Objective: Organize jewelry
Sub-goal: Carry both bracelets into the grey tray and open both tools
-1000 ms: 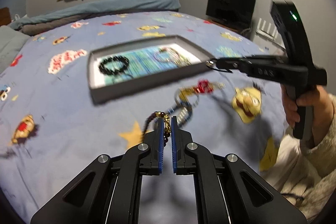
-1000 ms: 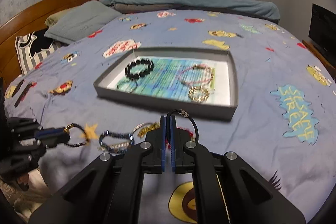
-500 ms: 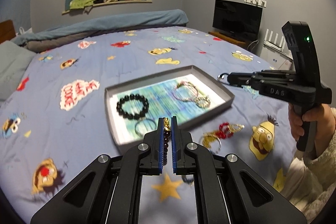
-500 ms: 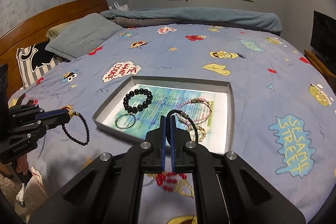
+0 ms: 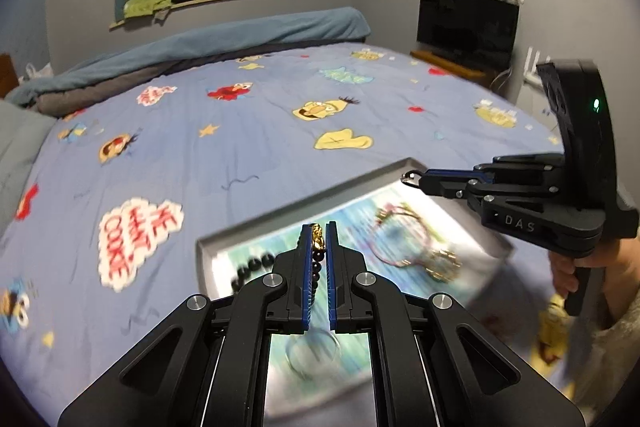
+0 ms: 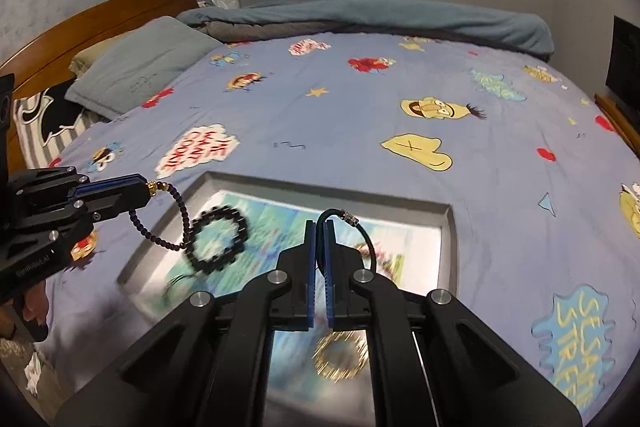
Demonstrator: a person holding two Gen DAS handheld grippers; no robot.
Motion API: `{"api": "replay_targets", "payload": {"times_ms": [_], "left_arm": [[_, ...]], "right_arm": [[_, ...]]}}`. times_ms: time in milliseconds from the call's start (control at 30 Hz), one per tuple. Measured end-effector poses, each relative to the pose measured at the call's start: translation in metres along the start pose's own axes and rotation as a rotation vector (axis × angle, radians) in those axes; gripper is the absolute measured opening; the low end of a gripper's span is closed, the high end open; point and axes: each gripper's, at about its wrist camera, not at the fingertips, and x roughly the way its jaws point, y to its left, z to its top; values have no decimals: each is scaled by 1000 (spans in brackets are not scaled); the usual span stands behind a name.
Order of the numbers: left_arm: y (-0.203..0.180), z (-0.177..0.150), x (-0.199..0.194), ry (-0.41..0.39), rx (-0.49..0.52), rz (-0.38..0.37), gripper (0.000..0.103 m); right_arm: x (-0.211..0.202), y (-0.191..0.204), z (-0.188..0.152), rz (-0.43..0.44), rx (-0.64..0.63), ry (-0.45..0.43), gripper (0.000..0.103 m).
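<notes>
My left gripper (image 5: 319, 231) is shut on a dark beaded bracelet with a gold charm (image 5: 317, 241); from the right wrist view the bracelet (image 6: 178, 215) dangles from the left gripper (image 6: 146, 191) over the tray's left rim. My right gripper (image 6: 319, 227) is shut on a black cord bracelet (image 6: 369, 245) with a metal clasp, and shows in the left wrist view (image 5: 420, 181) above the tray's far corner. The grey tray (image 6: 328, 187) (image 5: 280, 217) lies on the bed below both. In it lie a black bead bracelet (image 6: 218, 243), a gold bracelet (image 6: 340, 355) and pink and gold bangles (image 5: 404, 241).
The tray rests on a blue cartoon-print bedspread (image 6: 360, 131). Pillows (image 6: 136, 67) and a wooden headboard (image 6: 100, 15) are at the far left, a rolled blanket (image 6: 380, 15) lies along the back, and a TV (image 5: 468, 23) stands at the right. A person's hand (image 5: 580, 267) holds the right gripper.
Both grippers have carried their bracelets forward from the loose jewelry on the bedspread to above the tray. The tray now sits directly under the fingers in both views.
</notes>
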Motion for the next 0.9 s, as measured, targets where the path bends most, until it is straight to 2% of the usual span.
{"api": "replay_targets", "payload": {"times_ms": [200, 333, 667, 900], "left_arm": [[1, 17, 51, 35, 53, 61, 7], [-6, 17, 78, 60, 85, 69, 7], [-25, 2, 115, 160, 123, 3, 7], [-33, -2, 122, 200, 160, 8, 8]], "right_arm": [[32, -22, 15, -33, 22, 37, 3], [49, -31, 19, -51, 22, 64, 4], [75, -38, 8, -45, 40, 169, 4], [75, -41, 8, -42, 60, 174, 5]]}}
